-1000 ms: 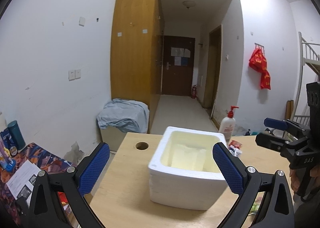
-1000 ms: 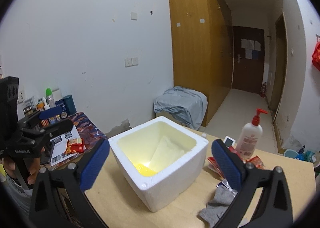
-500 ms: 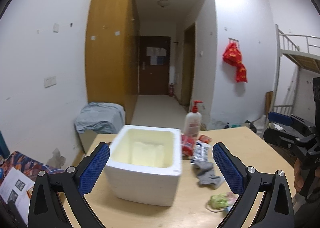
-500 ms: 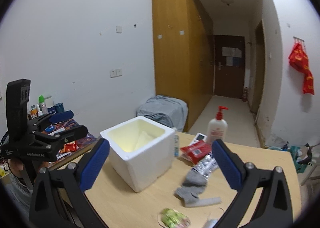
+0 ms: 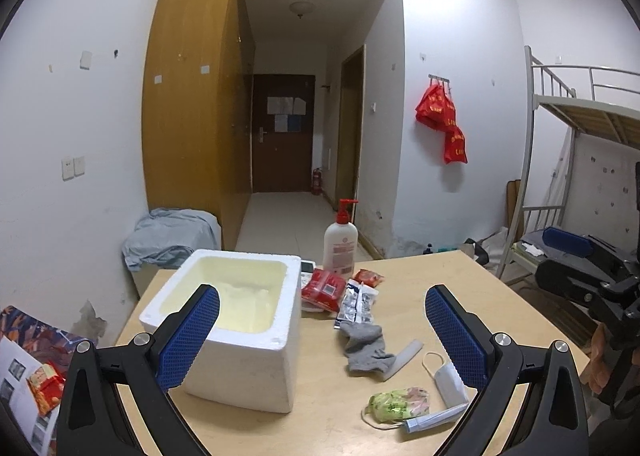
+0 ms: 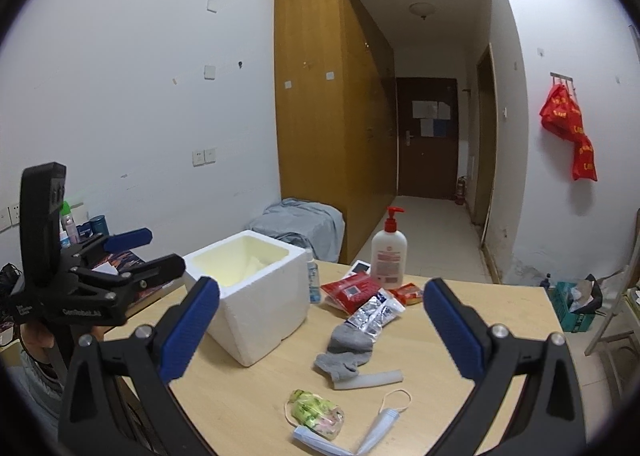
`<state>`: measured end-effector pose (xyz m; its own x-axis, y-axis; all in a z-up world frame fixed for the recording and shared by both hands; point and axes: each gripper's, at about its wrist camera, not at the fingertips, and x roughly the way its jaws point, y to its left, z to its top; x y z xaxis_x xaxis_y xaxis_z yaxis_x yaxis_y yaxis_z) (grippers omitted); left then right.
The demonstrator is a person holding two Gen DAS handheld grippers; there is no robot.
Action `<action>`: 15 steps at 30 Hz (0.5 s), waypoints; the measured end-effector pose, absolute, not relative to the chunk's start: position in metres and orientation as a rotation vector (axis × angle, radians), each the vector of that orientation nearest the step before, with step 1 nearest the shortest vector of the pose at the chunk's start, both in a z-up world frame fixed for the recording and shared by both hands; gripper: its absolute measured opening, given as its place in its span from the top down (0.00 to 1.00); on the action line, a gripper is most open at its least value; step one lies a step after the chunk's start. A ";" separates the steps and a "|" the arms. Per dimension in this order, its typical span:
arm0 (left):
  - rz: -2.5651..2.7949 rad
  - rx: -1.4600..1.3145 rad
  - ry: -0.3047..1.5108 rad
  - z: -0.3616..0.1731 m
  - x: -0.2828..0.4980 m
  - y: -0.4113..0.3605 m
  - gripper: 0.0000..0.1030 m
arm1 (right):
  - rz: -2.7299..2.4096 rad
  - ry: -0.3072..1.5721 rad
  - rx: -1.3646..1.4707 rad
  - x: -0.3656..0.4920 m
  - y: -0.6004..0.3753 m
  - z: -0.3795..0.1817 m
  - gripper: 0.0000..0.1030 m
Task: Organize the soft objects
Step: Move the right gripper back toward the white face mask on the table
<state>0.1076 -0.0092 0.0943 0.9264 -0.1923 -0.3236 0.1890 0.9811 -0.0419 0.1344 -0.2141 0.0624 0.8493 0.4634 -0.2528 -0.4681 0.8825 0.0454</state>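
Grey sock (image 6: pixel 345 348) beside foam box (image 6: pixel 256 296)

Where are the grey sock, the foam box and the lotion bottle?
grey sock (image 5: pixel 366 344): left wrist view, its middle.
foam box (image 5: pixel 244 364): left wrist view, front wall.
lotion bottle (image 6: pixel 389 258): right wrist view, its label.

Both views are evenly and fairly dimly lit, with a cool cast on the white walls. The ceiling lamp (image 5: pixel 302 9) in the corridor looks unlit; the light source itself is outside both views. Shadows are soft: a faint one lies under the foam box (image 5: pixel 240 330) on the desk (image 5: pixel 460 288). The box's inner walls glow pale yellow. Fisheye distortion bends the wardrobe (image 6: pixel 320 104) and the bed frame (image 5: pixel 560 104) toward the edges, and black vignetting fills the corners, heaviest at 10 and 2 o'clock. Focus is sharp throughout, with mild grain and no motion blur.
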 end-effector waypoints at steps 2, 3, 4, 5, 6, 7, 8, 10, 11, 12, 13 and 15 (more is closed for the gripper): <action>-0.199 -0.013 0.333 0.090 0.109 -0.013 0.00 | 0.478 0.250 -0.012 0.131 -0.217 0.058 0.00; -0.201 -0.017 0.330 0.087 0.110 -0.013 0.00 | 0.474 0.247 -0.011 0.130 -0.218 0.056 0.00; -0.203 -0.020 0.329 0.084 0.110 -0.015 0.00 | 0.472 0.245 -0.008 0.129 -0.219 0.053 0.00; -0.202 -0.019 0.327 0.082 0.110 -0.016 0.00 | 0.472 0.245 -0.006 0.128 -0.220 0.050 0.00; -0.200 -0.020 0.323 0.078 0.110 -0.018 0.00 | 0.467 0.243 -0.006 0.126 -0.221 0.046 0.00; -0.202 -0.022 0.318 0.075 0.109 -0.020 0.00 | 0.461 0.241 -0.009 0.125 -0.221 0.043 0.00; -0.206 -0.025 0.313 0.071 0.108 -0.022 0.00 | 0.451 0.239 -0.014 0.124 -0.221 0.038 0.00; -0.213 -0.025 0.308 0.064 0.108 -0.025 0.00 | 0.430 0.229 -0.020 0.122 -0.221 0.031 0.00; -0.228 -0.018 0.305 0.058 0.107 -0.028 0.00 | 0.418 0.232 -0.023 0.122 -0.221 0.026 0.00; -0.237 -0.012 0.308 0.054 0.106 -0.031 0.00 | 0.414 0.235 -0.024 0.121 -0.222 0.023 0.00; -0.238 -0.009 0.309 0.050 0.106 -0.032 0.00 | 0.412 0.238 -0.024 0.121 -0.223 0.019 0.00; -0.238 -0.008 0.310 0.041 0.105 -0.035 0.00 | 0.404 0.249 -0.023 0.120 -0.224 0.011 0.00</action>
